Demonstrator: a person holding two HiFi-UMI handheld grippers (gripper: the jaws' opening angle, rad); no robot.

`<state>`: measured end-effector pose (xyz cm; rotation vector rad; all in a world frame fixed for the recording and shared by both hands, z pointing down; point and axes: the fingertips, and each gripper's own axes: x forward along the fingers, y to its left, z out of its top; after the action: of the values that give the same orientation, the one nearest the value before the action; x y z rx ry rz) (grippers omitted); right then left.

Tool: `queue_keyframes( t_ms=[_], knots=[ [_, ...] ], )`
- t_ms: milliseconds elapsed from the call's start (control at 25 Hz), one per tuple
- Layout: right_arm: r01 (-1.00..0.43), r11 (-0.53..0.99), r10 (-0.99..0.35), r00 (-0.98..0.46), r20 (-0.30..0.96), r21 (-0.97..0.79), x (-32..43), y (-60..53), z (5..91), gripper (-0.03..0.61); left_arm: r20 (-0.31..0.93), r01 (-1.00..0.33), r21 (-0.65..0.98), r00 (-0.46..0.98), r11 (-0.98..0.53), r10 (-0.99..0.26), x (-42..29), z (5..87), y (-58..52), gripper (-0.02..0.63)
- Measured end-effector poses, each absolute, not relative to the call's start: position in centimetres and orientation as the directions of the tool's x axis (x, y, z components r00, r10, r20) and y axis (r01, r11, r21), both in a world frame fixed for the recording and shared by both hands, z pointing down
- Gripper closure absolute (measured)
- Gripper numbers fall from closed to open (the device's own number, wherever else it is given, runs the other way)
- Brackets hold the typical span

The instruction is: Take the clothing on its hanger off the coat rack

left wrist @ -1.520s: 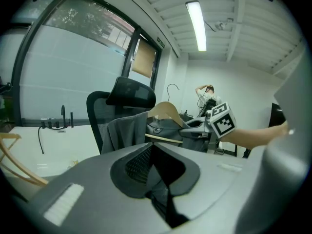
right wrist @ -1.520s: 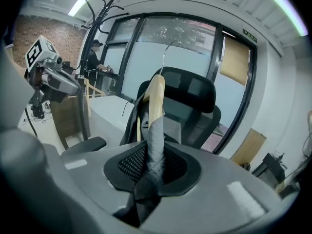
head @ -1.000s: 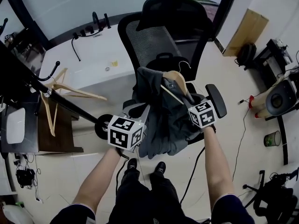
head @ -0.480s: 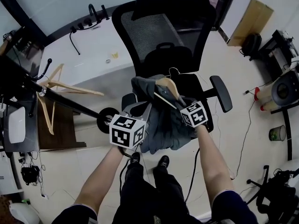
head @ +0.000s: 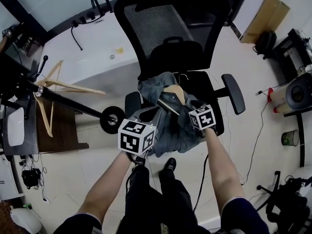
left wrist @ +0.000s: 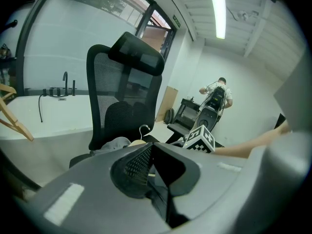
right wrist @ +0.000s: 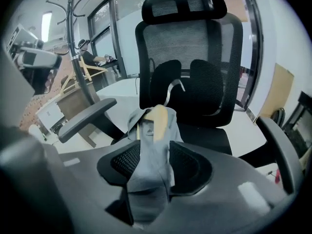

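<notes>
- Two tools were in view, one in each hand: the left gripper and the right gripper, both low over the seat of the one black office chair.
- One piece of grey clothing lay bunched on that seat, on one wooden hanger (its metal hook pointed toward the backrest). It was off the coat rack, which was well apart at the left.
- The left gripper had its jaws closed together on a dark fold of the clothing.
- The right gripper had just been opening its jaws. They stood apart, with the grey cloth lying loose between them and the hanger's wooden shoulder just beyond the tips.
- The one coat rack carried bare wooden hangers; it looked like two.
- One person stood far behind the chair, seen in the left gripper view.
</notes>
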<state>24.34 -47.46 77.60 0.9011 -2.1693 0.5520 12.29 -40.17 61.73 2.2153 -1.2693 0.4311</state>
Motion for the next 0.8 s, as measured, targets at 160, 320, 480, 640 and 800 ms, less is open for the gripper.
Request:
queue_keyframes(
  t_ms=[160,320,480,640,800],
  knots=[
    [-0.759,0.645,-0.446,-0.472,0.76,-0.093,25.7,-46.8,77.9,0.394,0.526,-0.865,0.299,0.502,-0.403,-0.687,12.1,62.1,-40.1,0.601],
    [-0.768,0.635,-0.49,-0.484,0.725,-0.083,25.8,-46.7,75.8,0.442,0.523,-0.864,0.291,0.503,-0.411,-0.688,12.3,61.9,-40.7,0.601],
    [-0.78,0.624,-0.577,-0.498,0.648,-0.043,25.8,-46.9,70.6,0.557,0.488,-0.858,0.263,0.512,-0.441,-0.706,12.6,59.6,-42.1,0.601],
    [-0.776,0.631,-0.639,-0.521,0.566,-0.001,25.2,-46.7,64.4,0.575,0.433,-0.849,0.238,0.527,-0.471,-0.731,13.1,55.9,-43.1,0.601],
    [-0.77,0.639,-0.672,-0.555,0.489,0.004,24.3,-45.5,58.0,0.577,0.372,-0.834,0.211,0.551,-0.51,-0.747,14.0,51.8,-43.7,0.601]
  ],
)
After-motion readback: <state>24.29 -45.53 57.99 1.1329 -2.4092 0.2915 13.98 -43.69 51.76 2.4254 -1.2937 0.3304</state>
